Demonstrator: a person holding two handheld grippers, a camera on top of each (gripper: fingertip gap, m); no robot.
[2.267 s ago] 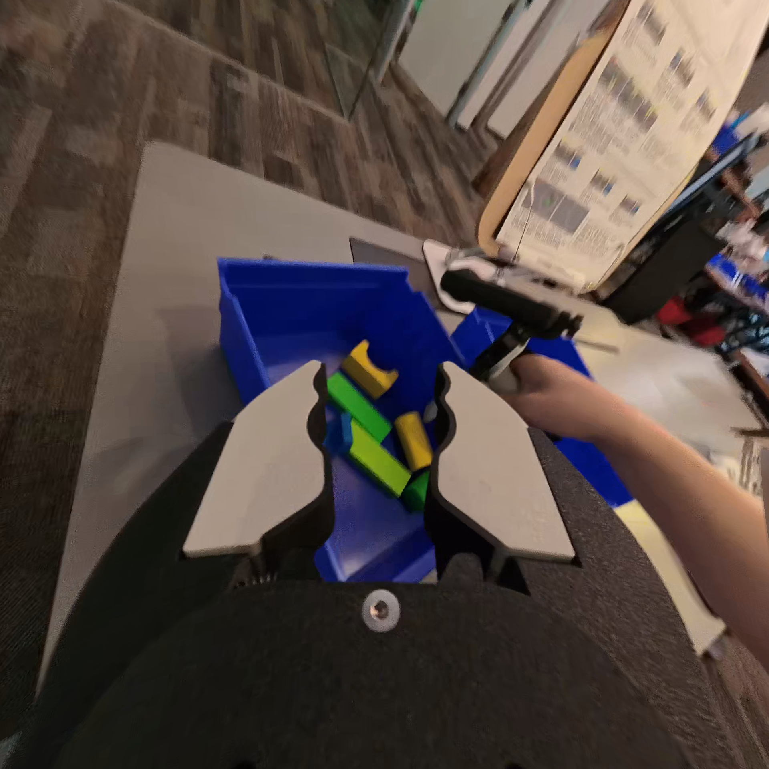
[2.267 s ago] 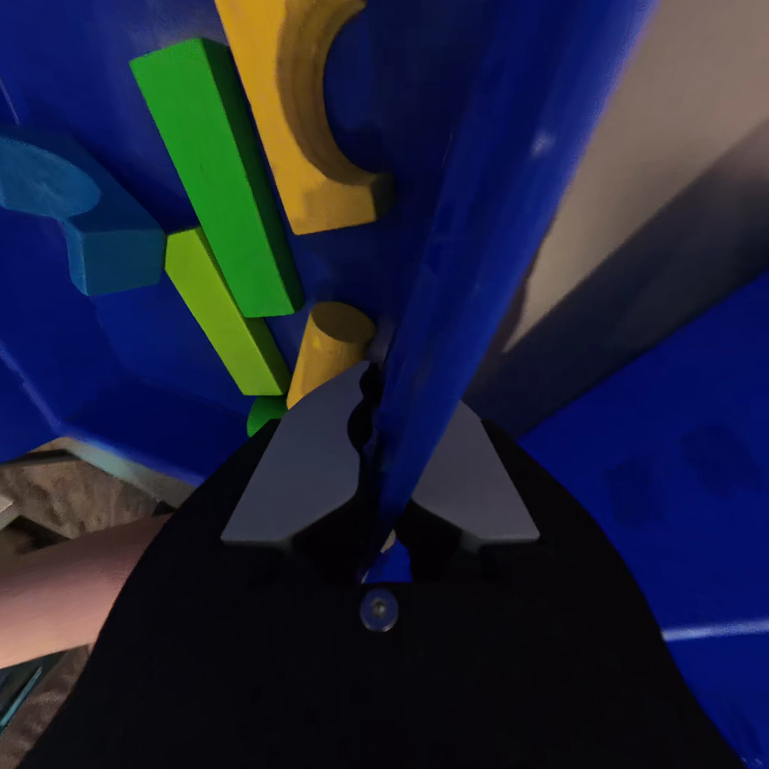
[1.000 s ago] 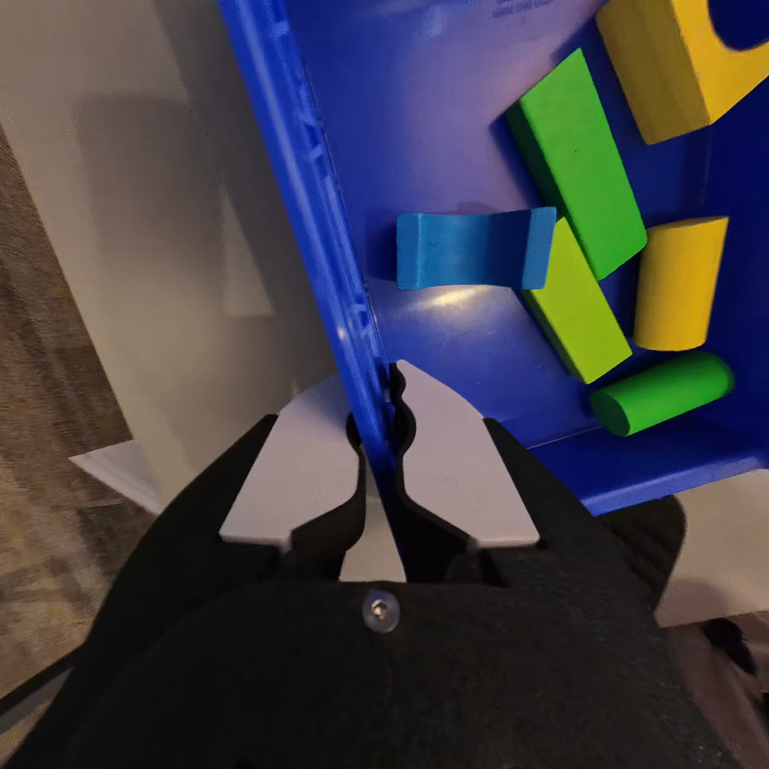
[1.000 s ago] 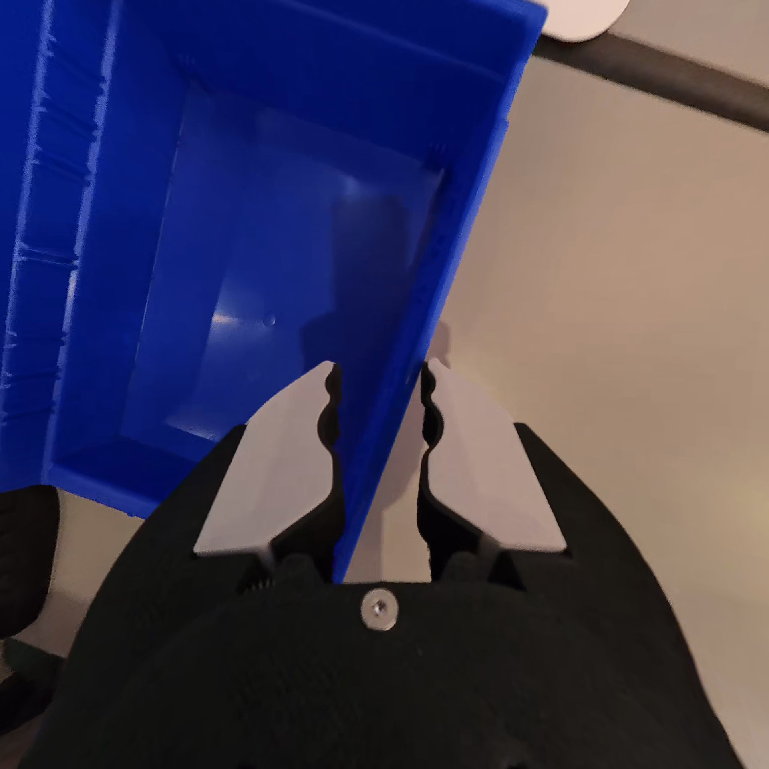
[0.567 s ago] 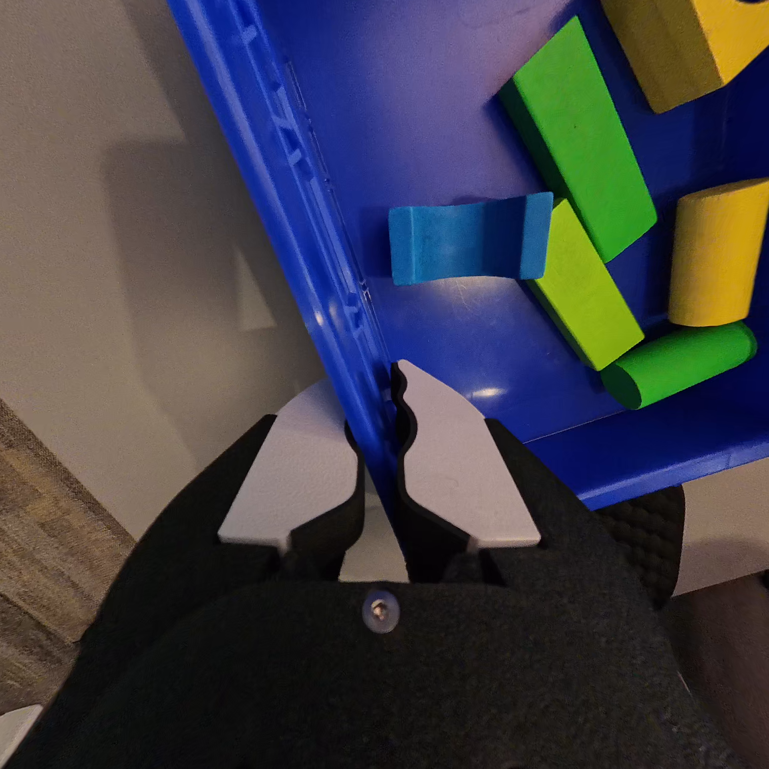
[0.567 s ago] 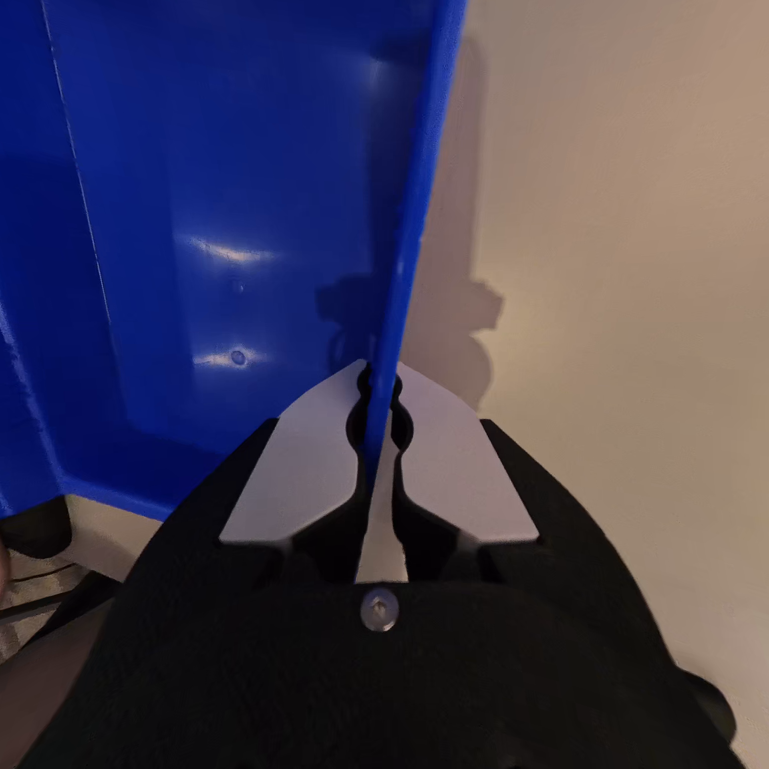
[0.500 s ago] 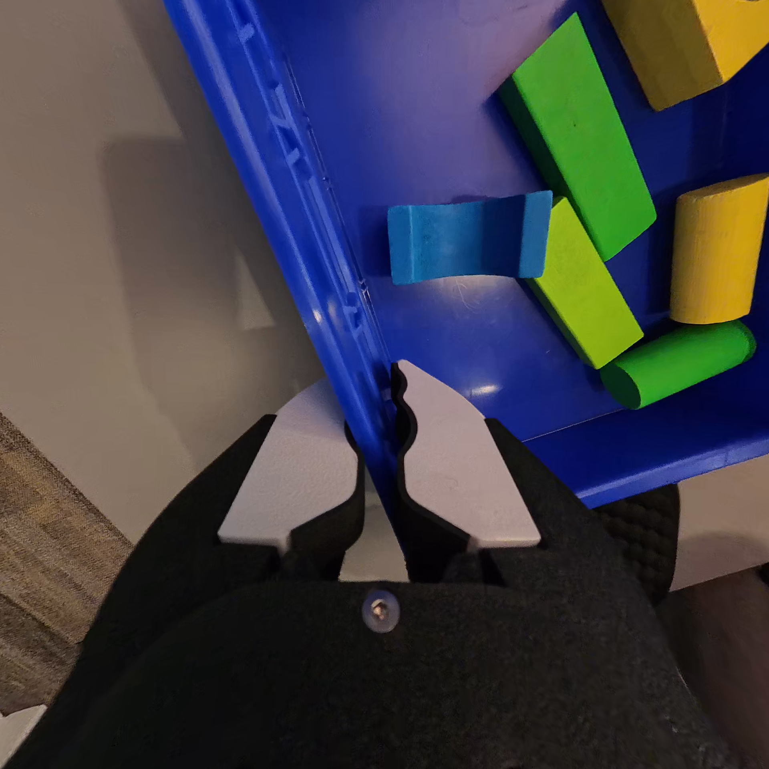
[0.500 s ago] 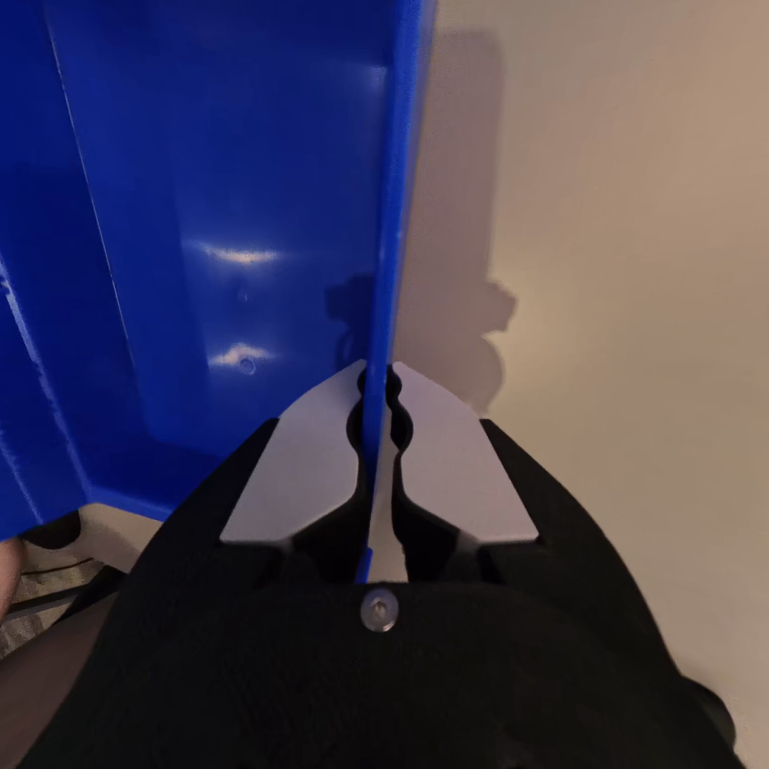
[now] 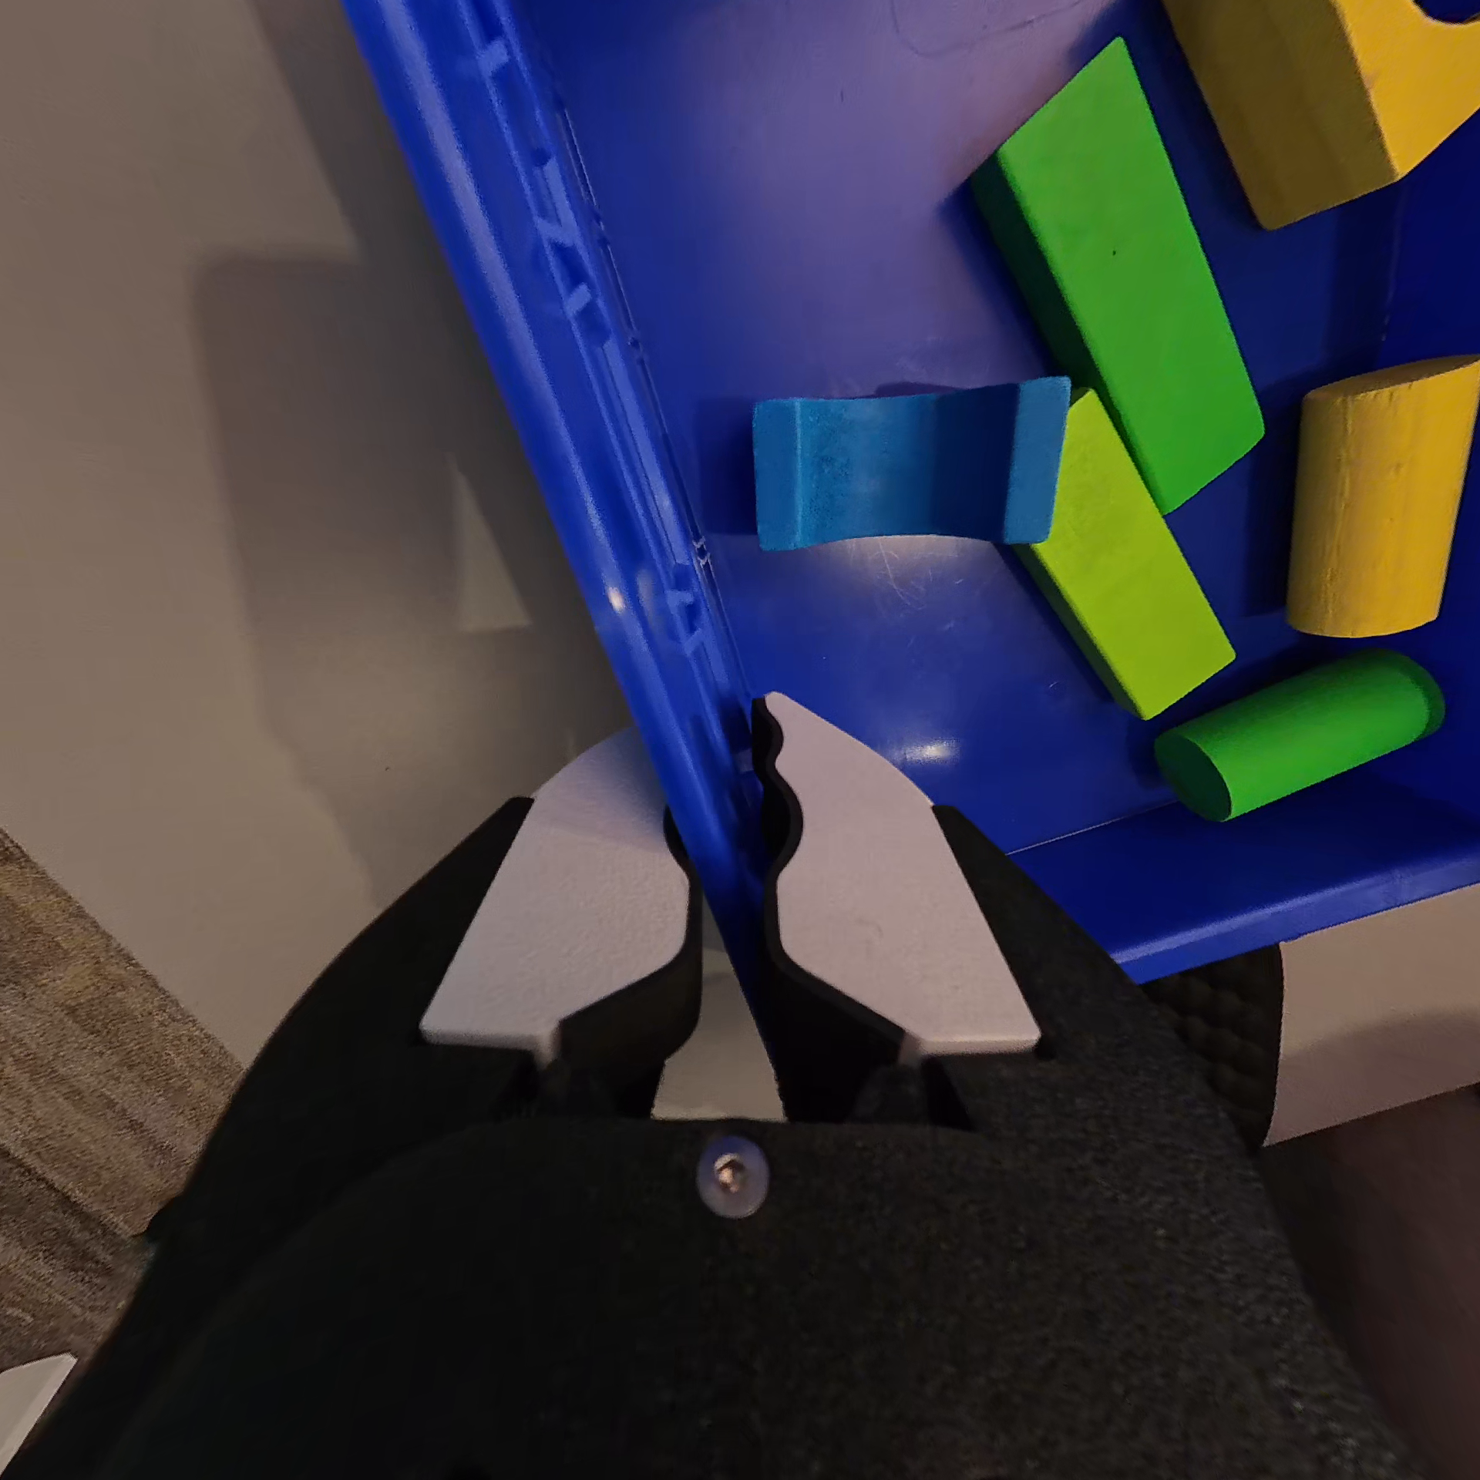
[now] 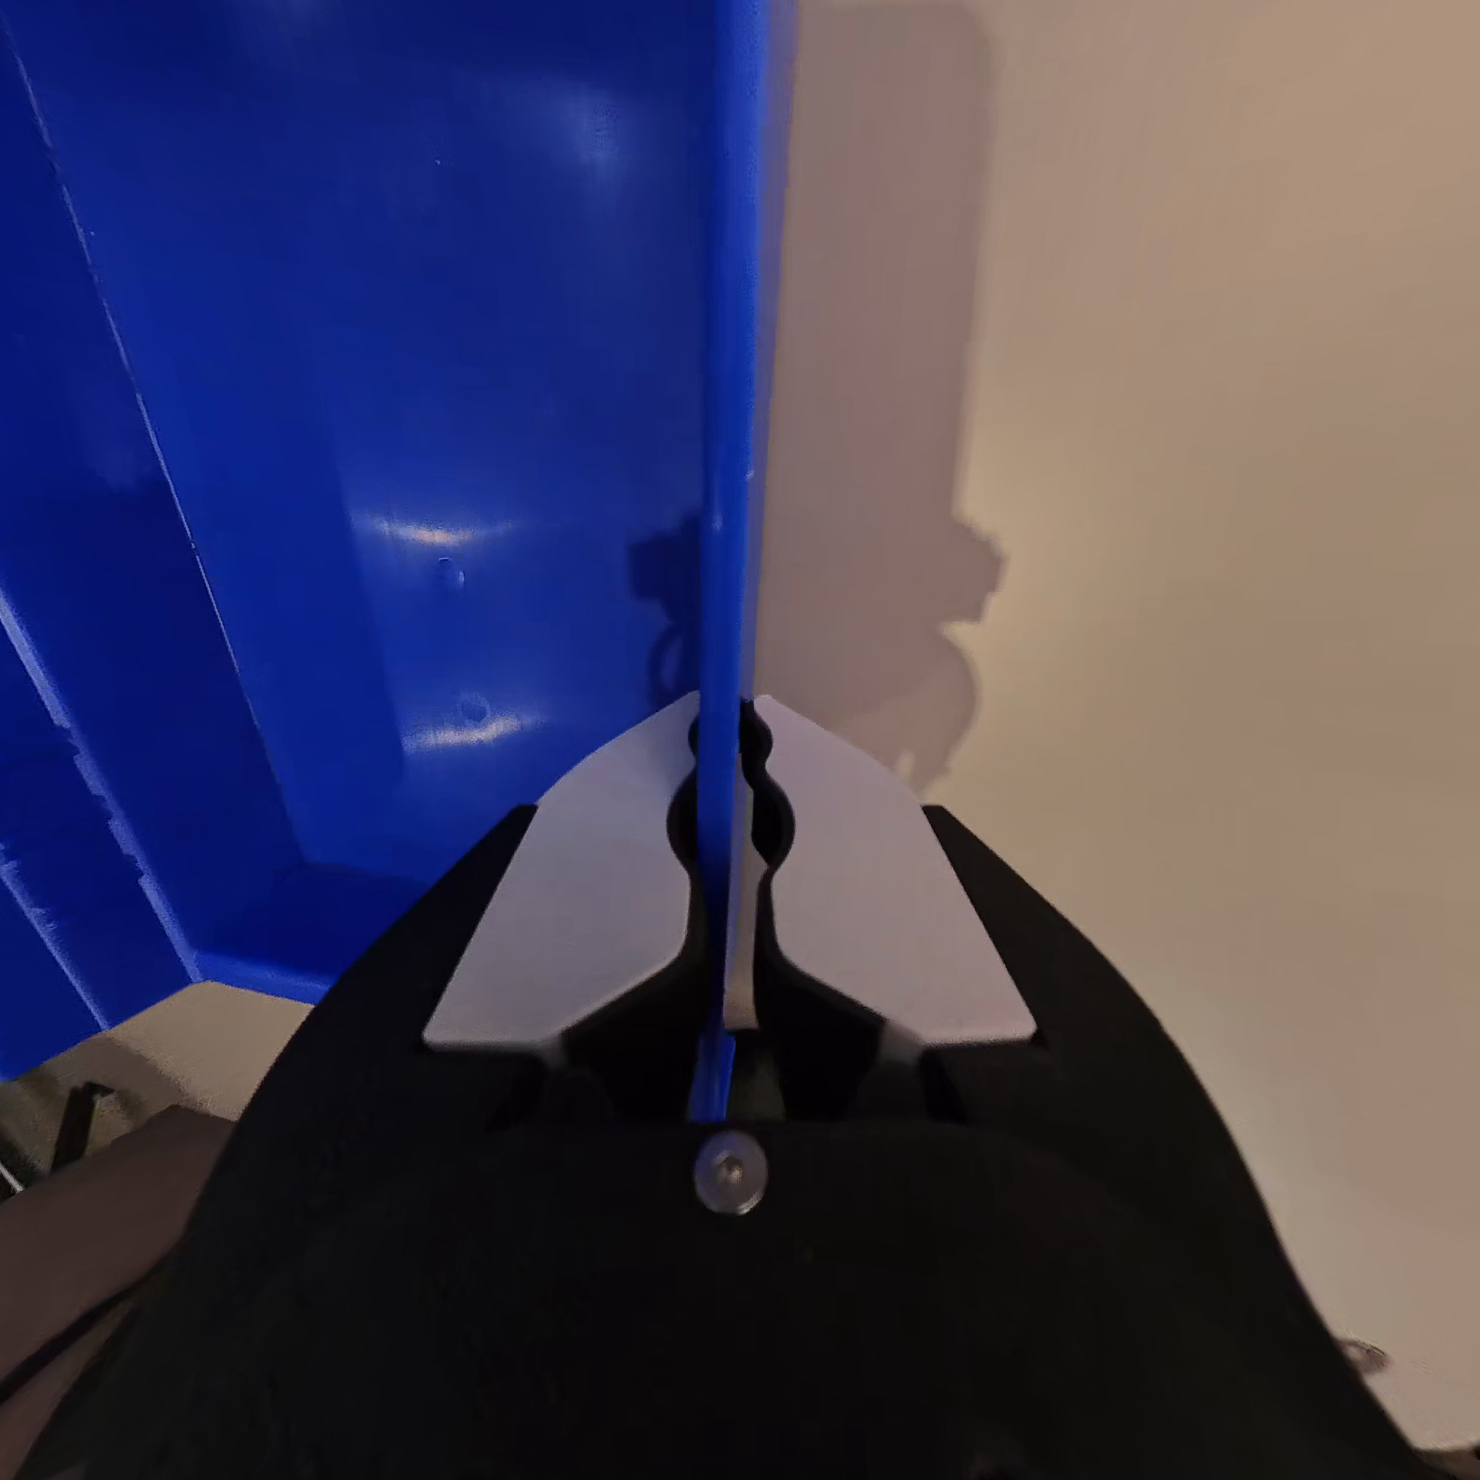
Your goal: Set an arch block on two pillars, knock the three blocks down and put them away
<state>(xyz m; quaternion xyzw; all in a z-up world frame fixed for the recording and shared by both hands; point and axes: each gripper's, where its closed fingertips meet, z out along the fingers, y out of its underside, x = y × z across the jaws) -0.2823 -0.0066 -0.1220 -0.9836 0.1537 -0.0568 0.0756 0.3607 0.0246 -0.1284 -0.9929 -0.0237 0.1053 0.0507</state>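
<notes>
A blue bin [image 9: 561, 264] holds several blocks: a blue arch block [image 9: 905, 464], a yellow arch block [image 9: 1321, 96], two green planks [image 9: 1121, 264], a yellow cylinder [image 9: 1377, 496] and a green cylinder [image 9: 1297, 733]. My left gripper [image 9: 721, 721] is shut on this bin's left wall, one finger outside and one inside. In the right wrist view a second blue bin [image 10: 400, 320] is empty. My right gripper [image 10: 725, 705] is shut on its right wall [image 10: 733, 320].
Both bins rest on a pale table top [image 9: 200, 400], which also shows to the right of the empty bin [image 10: 1201, 480]. The table's edge and brown carpet [image 9: 64, 1041] lie at the lower left of the left wrist view. The tips of one gripper are about 65 cm away from the tips of the other.
My right gripper left the block bin's wall, moved to the empty bin's right wall and shut on it. My left gripper, open above the block bin earlier, shut on its left wall and holds.
</notes>
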